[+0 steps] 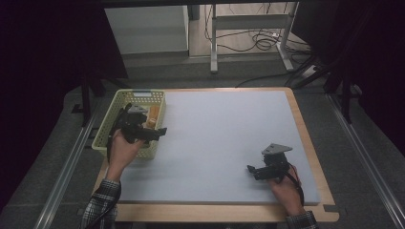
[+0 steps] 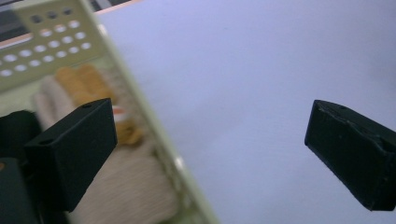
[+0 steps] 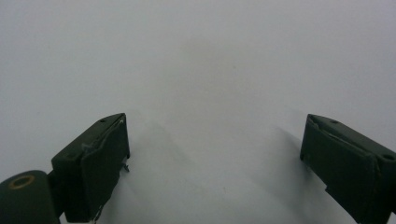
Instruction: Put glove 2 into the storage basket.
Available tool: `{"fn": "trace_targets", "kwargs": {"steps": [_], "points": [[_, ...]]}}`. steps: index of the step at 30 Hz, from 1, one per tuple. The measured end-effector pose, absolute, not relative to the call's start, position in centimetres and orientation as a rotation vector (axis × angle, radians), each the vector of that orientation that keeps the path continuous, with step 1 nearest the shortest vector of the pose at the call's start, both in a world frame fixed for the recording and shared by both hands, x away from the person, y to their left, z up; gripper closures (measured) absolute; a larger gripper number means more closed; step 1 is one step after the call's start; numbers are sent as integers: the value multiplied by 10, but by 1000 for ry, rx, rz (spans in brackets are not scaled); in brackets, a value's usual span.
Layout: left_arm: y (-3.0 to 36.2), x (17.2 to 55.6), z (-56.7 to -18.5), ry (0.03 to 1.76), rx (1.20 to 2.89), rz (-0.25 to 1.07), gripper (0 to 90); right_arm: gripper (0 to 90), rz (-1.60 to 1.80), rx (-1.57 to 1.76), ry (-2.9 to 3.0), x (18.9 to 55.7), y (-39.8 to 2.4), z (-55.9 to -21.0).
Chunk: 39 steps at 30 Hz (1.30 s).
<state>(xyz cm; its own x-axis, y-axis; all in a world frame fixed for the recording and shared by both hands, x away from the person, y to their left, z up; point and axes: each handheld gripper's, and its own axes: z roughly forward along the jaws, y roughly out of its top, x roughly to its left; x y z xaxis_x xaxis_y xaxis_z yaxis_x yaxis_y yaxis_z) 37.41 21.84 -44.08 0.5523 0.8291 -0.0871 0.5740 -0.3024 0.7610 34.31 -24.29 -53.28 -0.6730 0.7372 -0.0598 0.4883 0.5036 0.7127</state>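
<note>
- Pale grey foam mat point(image 1: 224, 143) covers the wooden table; we read no writing anywhere.
- Left gripper point(image 1: 152, 134): wide open, empty, over pale green perforated plastic basket point(image 1: 106, 129).
- Right gripper point(image 1: 251, 171): wide open, empty.

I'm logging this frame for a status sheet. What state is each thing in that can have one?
left gripper: open, jaws wide apart astride the basket's rim, holding nothing.
right gripper: open, empty, low over the mat.
basket: upright at the table's left edge, with things inside.
beige and orange cloth items: lying in the basket, blurred.
mat: flat on the table.
</note>
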Motion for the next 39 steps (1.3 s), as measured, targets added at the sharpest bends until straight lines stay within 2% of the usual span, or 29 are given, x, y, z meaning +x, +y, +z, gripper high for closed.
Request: {"fn": "trace_targets", "kwargs": {"steps": [12,22,33,39], "points": [[174,348,-450,970,2062,396,25,80,969,1019,2395,343,-243,-533],[152,330,-478,874,2094,341,18,80,968,1020,2394,343,-243,-533],[147,321,-514,877,2123,296,6,80,968,1018,2394,343,-243,-533],[146,318,-538,889,2200,314,6,80,968,1018,2393,343,-243,-533]]}}
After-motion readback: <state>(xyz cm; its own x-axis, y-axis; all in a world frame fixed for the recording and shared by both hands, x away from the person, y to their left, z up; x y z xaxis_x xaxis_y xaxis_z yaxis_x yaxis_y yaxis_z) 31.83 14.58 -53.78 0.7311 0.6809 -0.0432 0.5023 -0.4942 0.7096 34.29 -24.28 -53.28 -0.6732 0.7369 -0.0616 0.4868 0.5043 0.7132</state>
